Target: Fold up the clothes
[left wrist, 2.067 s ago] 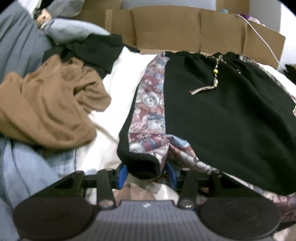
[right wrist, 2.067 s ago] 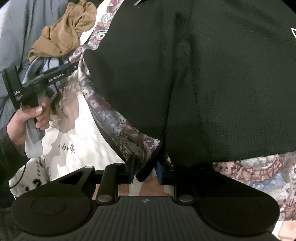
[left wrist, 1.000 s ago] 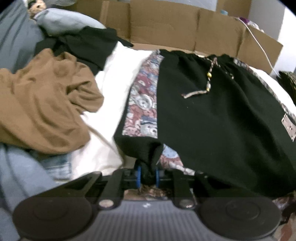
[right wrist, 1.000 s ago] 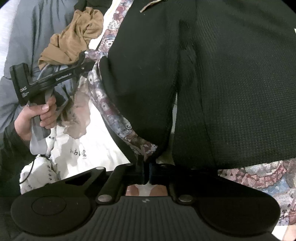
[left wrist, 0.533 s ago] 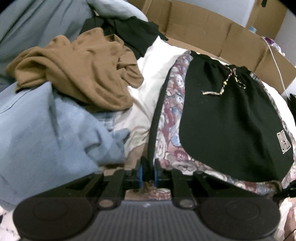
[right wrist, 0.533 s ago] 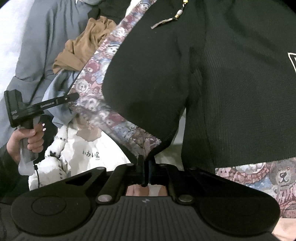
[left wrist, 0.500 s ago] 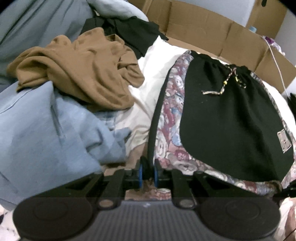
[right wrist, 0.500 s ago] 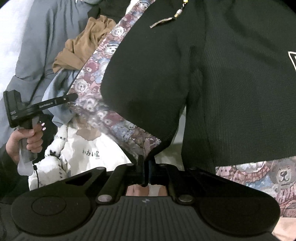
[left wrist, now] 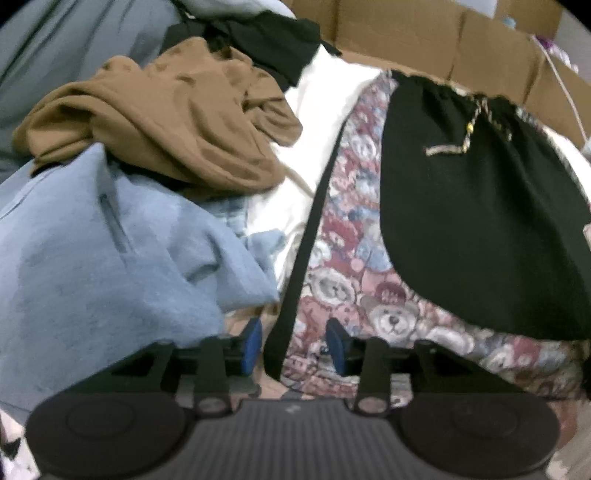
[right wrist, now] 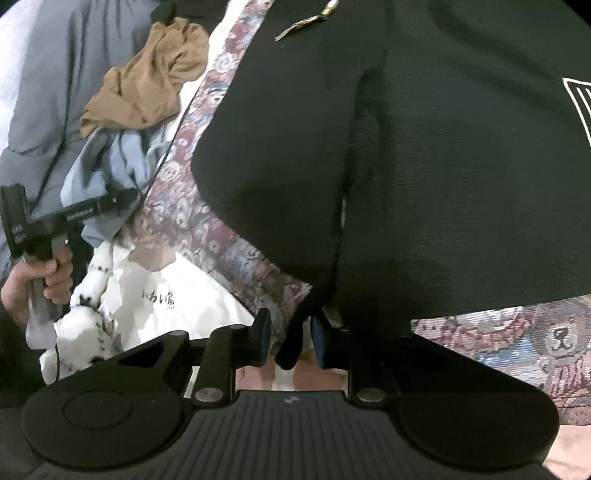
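Shorts [left wrist: 480, 221]: one (black, bear-print); hand-held grippers: two, both open.

cardboard boxes [left wrist: 424, 33], white cable [left wrist: 565, 88]

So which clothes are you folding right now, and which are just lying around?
In the job:
- black shorts with teddy-bear trim
- left tongs, open
- right tongs, open

Just lying about:
- brown top
- light blue sweatshirt
- cardboard boxes
- white sheet

The shorts [right wrist: 443, 147] run past the frame's right edge; their white logo [right wrist: 580, 107] is cut off.
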